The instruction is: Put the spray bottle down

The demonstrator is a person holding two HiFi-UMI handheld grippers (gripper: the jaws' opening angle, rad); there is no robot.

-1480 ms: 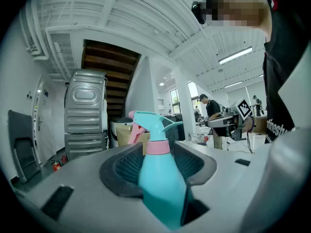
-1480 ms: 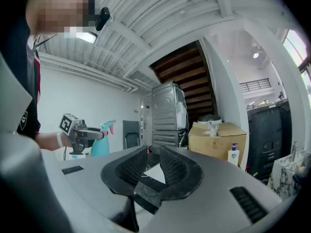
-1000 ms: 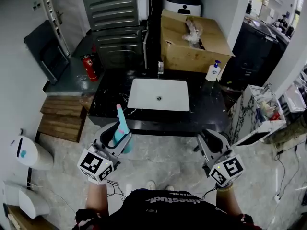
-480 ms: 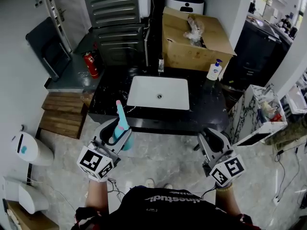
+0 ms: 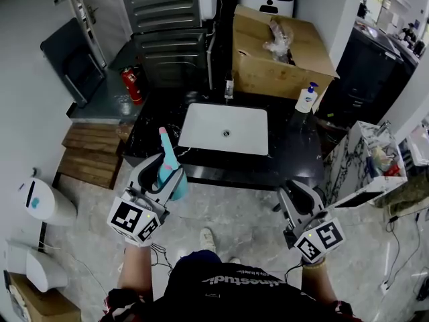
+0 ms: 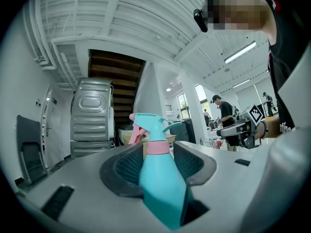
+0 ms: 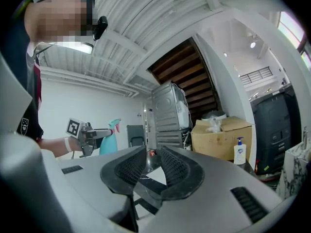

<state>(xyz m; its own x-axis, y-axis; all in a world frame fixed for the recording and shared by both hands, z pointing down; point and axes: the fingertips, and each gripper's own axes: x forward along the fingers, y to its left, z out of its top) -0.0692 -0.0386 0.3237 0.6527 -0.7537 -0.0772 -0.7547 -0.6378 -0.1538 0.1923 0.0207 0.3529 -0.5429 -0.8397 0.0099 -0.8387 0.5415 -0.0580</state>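
A teal spray bottle with a pink trigger and collar stands upright between the jaws of my left gripper, which is shut on its body. Its nozzle reaches the front left edge of the black marble counter. In the left gripper view the bottle fills the gap between the pads of that gripper. My right gripper hangs before the counter's right front edge. Its jaws stand a narrow gap apart with nothing between them. The bottle also shows far left in the right gripper view.
A white sink is set into the counter, with a soap pump bottle at its back right. Behind stand a cardboard box and a metal appliance. A red fire extinguisher and wooden steps lie left.
Both grippers have moved a little towards the counter, the left one carrying the spray bottle. The grip on the bottle looks the same.
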